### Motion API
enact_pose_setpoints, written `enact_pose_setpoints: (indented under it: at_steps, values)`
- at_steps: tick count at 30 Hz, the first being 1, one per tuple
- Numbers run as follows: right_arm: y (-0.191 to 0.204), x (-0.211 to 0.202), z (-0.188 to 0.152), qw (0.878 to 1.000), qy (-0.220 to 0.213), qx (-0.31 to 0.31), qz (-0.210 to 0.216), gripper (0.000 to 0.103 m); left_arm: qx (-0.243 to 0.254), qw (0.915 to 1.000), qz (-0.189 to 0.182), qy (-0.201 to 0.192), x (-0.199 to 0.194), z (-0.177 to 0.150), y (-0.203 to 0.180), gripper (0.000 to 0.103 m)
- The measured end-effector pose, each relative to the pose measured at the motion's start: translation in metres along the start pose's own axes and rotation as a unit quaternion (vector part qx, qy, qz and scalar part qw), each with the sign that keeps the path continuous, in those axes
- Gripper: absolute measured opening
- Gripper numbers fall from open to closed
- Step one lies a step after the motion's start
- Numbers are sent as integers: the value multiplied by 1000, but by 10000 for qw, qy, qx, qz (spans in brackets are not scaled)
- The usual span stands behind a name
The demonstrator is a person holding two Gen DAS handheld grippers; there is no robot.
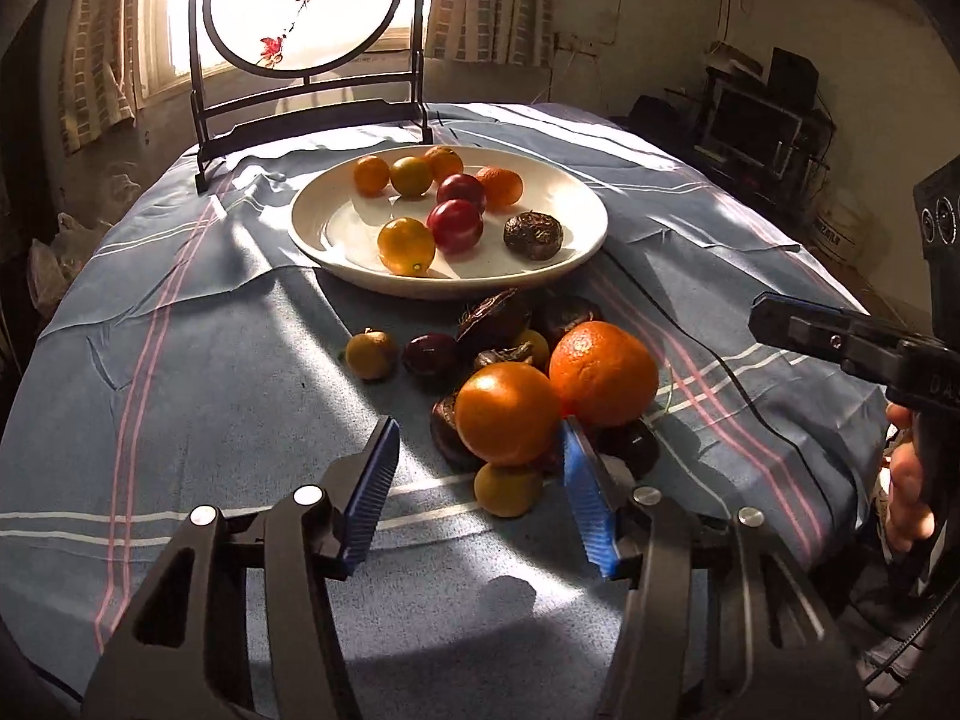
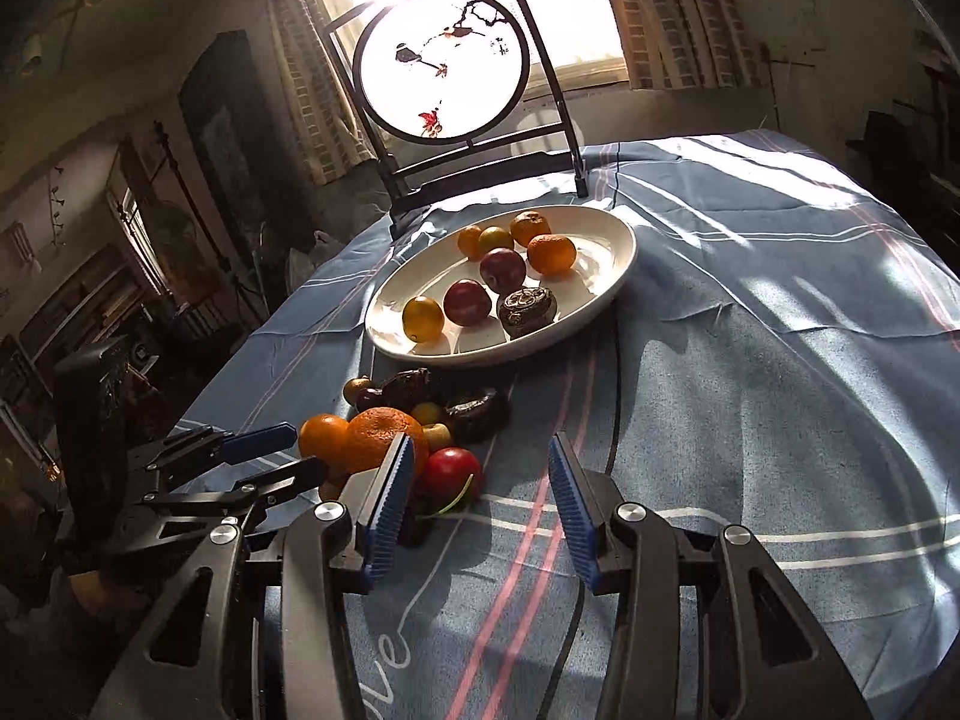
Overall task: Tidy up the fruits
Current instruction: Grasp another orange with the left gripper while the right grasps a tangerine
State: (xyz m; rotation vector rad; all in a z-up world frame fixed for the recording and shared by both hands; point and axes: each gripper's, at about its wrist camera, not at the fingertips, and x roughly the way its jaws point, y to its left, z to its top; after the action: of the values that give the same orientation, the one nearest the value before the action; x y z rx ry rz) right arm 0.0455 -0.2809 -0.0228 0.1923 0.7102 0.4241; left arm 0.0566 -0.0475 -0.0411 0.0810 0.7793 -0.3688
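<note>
A white plate (image 1: 336,243) (image 2: 606,294) holds several small fruits: orange, yellow, red and one dark wrinkled one (image 1: 533,235). In front of it a loose pile lies on the cloth, with two large oranges (image 1: 507,411) (image 1: 603,372), dark fruits and small yellow ones. My left gripper (image 1: 480,450) is open, its fingers on either side of the near orange and a small yellow fruit (image 1: 507,489). My right gripper (image 2: 480,462) is open and empty over the cloth, right of the pile; a red fruit (image 2: 450,471) sits by its left finger. The left gripper shows in the right wrist view (image 2: 288,456).
A striped blue cloth (image 1: 180,420) covers the table. A dark-framed round screen with a bird painting (image 1: 300,0) stands behind the plate by the window. The right gripper's tip (image 1: 780,318) shows at the right in the left wrist view.
</note>
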Motion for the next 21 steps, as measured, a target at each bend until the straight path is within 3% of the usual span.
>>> enact_pose_setpoints:
  at_steps: [3,5,16,21]
  values:
    - [3,4,-1,9999,97,-48,25,46,96,9999,50,-6,7,3,-6,50]
    - [8,8,0,9998,148,-118,64,46,83,9999,-66,20,9,4,-8,36]
    - [47,46,1,9973,442,-553,207,47,-253,9993,-15,-265,-33,-7,11,36]
    - [58,67,3,9965,556,-620,72,49,-287,9991,-24,-317,-41,-9,15,36]
